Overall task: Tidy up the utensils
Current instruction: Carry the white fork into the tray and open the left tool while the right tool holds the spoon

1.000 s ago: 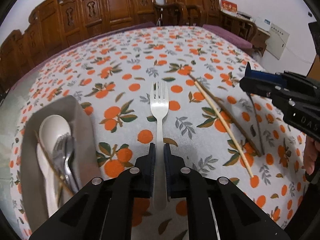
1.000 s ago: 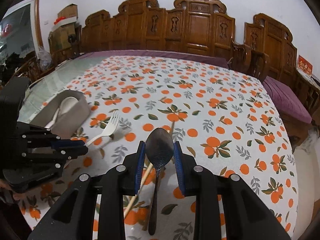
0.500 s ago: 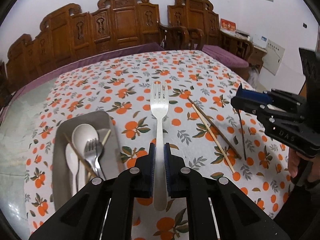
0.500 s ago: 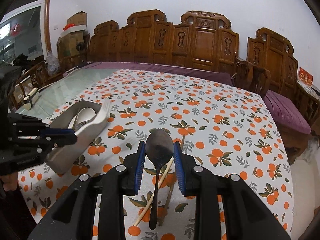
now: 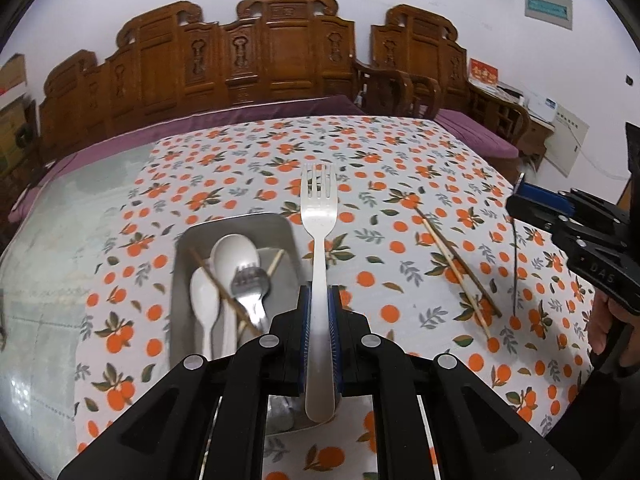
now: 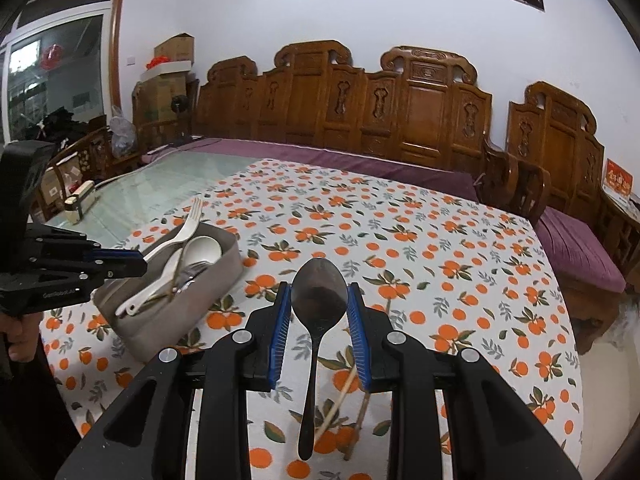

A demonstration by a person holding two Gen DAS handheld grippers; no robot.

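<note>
On the big table, an orange-print cloth (image 5: 400,168) lay flat. At its left side sat a gray tray (image 5: 280,226) with white spoons (image 5: 234,252), a small fork (image 5: 250,282) and thin sticks inside. Two chopsticks (image 5: 456,270) lay on the cloth, well apart from the tray. The left gripper (image 5: 319,322) was squeezed tight on a silver fork (image 5: 319,216), up above the tray's right edge. The right gripper (image 6: 319,312) was pinched on a dark spoon (image 6: 319,292), up over the cloth.
</note>
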